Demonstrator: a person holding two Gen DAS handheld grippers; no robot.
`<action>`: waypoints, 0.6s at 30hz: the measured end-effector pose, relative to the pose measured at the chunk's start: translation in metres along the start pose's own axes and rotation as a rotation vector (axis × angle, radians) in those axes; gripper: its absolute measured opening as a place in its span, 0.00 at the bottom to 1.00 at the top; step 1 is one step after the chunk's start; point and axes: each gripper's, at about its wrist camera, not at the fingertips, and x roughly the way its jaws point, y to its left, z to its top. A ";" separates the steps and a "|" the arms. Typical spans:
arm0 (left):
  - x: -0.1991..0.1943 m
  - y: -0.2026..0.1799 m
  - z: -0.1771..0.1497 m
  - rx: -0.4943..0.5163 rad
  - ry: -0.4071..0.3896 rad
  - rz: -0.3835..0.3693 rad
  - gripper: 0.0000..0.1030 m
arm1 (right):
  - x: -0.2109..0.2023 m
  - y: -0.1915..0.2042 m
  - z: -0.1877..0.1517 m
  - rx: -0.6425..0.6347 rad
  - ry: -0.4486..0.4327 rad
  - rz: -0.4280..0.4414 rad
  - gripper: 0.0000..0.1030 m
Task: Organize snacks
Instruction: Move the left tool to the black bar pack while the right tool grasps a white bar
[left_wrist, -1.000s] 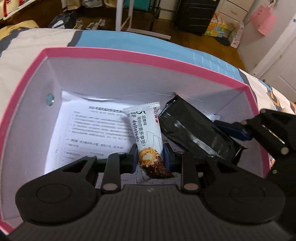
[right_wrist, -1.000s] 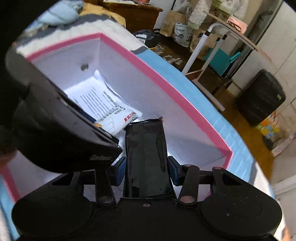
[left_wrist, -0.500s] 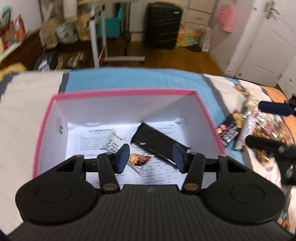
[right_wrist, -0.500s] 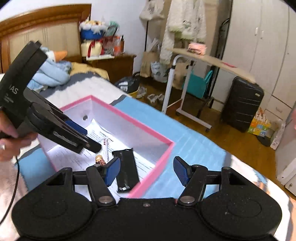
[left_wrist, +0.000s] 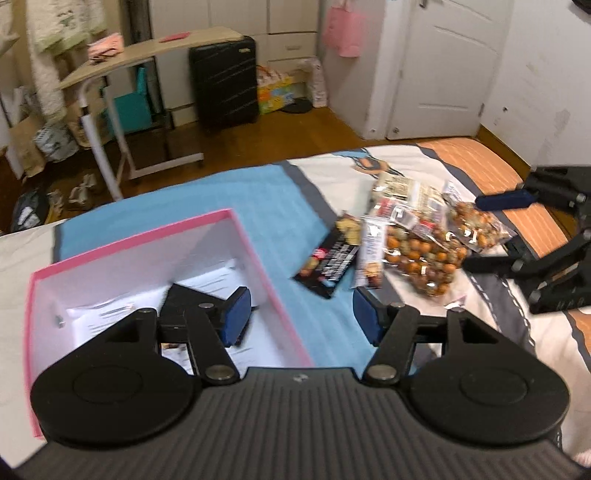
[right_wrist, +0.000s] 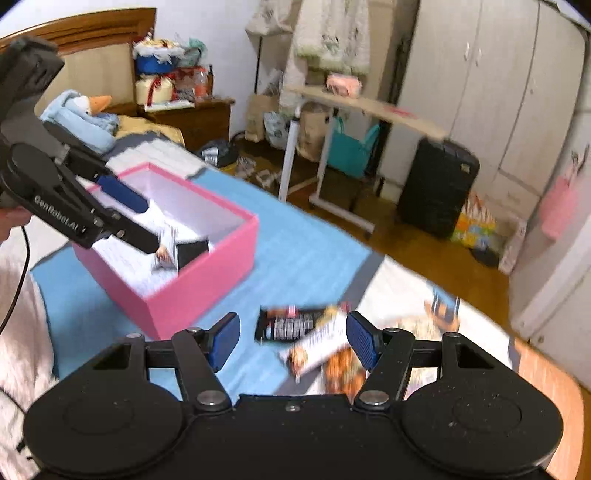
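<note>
A pink box (left_wrist: 258, 258) (right_wrist: 192, 291) with white inner walls stands on the bed. In it lie a black packet (left_wrist: 181, 299) (right_wrist: 192, 251) and a white snack bar (right_wrist: 166, 247) on a printed sheet. My left gripper (left_wrist: 301, 315) (right_wrist: 151, 225) hangs above the box's right rim, its jaws opening with nothing between them. My right gripper (right_wrist: 292, 339) (left_wrist: 471, 232) is open and empty over a snack pile right of the box: a black packet (left_wrist: 328, 262) (right_wrist: 284, 325), a white bar (left_wrist: 371, 254) (right_wrist: 321, 343) and a clear bag of round orange snacks (left_wrist: 424, 254).
The box sits on a blue patch of the bed cover (left_wrist: 280, 206). Beyond the bed stand a rolling side table (left_wrist: 122, 62) and a black suitcase (left_wrist: 225, 77). A plush goose (right_wrist: 81, 114) lies by the headboard. A person's hand (right_wrist: 7, 221) holds the left gripper.
Both grippers let go of their snacks inside the box, opened and rose out of it. They then swung right; the right one now hangs over the pile on the bed.
</note>
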 end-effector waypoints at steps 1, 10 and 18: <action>0.008 -0.007 0.003 0.000 0.007 -0.006 0.59 | 0.003 -0.001 -0.006 0.007 0.007 0.004 0.67; 0.099 -0.039 0.033 -0.101 0.076 -0.031 0.47 | 0.076 -0.001 -0.054 0.190 -0.019 0.032 0.66; 0.178 -0.031 0.047 -0.232 0.148 0.036 0.25 | 0.138 -0.005 -0.070 0.417 -0.089 -0.092 0.64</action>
